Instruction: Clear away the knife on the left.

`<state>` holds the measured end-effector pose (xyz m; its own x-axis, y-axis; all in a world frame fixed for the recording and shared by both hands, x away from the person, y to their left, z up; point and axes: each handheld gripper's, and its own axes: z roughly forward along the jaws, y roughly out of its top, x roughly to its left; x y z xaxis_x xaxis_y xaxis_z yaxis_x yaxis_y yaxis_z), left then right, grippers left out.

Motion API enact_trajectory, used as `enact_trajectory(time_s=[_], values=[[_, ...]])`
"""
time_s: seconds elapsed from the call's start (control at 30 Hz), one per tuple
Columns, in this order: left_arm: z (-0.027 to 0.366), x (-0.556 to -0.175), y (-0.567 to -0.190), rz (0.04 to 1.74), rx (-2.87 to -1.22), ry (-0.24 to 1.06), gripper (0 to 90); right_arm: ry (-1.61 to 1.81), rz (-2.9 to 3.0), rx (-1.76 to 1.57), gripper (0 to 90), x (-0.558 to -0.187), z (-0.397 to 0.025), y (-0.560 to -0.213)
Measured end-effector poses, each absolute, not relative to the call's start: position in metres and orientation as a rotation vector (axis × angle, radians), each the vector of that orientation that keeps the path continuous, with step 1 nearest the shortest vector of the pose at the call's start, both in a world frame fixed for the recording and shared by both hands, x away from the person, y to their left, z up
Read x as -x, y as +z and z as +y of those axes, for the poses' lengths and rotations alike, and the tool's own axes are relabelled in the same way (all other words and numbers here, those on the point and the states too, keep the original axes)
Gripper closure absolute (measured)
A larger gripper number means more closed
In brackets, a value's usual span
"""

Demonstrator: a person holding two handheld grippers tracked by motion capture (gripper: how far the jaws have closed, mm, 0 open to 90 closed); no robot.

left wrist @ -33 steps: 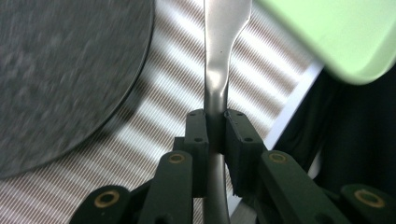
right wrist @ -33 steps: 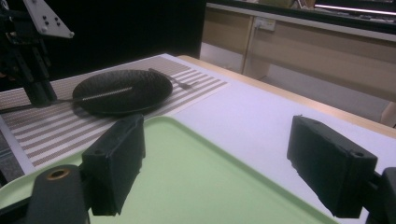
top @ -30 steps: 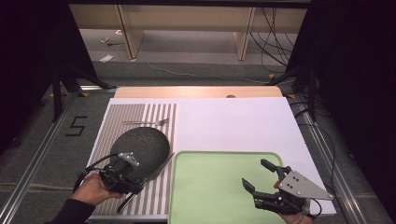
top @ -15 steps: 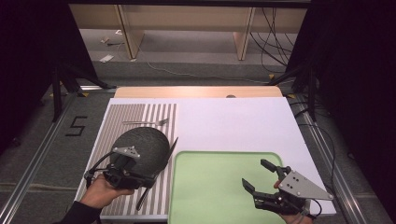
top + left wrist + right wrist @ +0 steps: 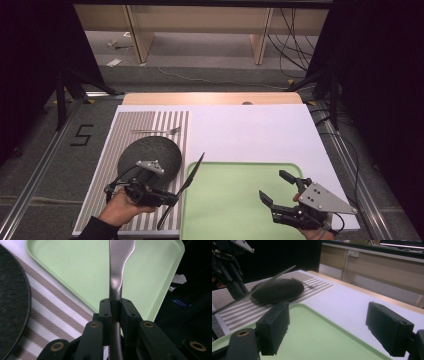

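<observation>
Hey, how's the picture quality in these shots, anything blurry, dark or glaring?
High view: evenly lit table, dark surroundings, green tray sharp. Left gripper view: the knife clamped by the left gripper shows a bright sheen; the black plate is blurred. Right gripper view: the open right gripper is soft, the background dim.

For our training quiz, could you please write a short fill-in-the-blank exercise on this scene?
1. The left gripper is shut on a ____.
2. The right gripper, jaws open, hovers over the ____ tray.
3. The fork lies on the ____ placemat, beyond the dark plate.

Missing words: knife; green; striped
</observation>
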<state>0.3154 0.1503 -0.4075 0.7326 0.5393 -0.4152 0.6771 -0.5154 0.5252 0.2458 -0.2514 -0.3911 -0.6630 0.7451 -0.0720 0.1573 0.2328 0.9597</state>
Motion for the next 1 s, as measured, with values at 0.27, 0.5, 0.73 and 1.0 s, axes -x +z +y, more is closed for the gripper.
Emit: enact_trajectory(time_s=[0.27,0.5,0.73,1.0], values=[[0.126,-0.313,-0.410,0.872,-2.293,-0.293,79.7,1.456,1.978,-0.823,20.1,-0.246,-0.252,-0.391],[0.105,-0.314,-0.413,0.842,-2.323,-0.334,79.7,1.457,1.976,-0.827,20.1,-0.246,-0.252,-0.391],[0.093,-0.317,-0.416,0.826,-2.341,-0.356,79.7,1.460,1.974,-0.832,20.2,-0.246,-0.253,-0.391],[0.073,-0.320,-0.423,0.834,-2.365,-0.402,79.7,1.461,1.973,-0.834,20.2,-0.246,-0.253,-0.391]])
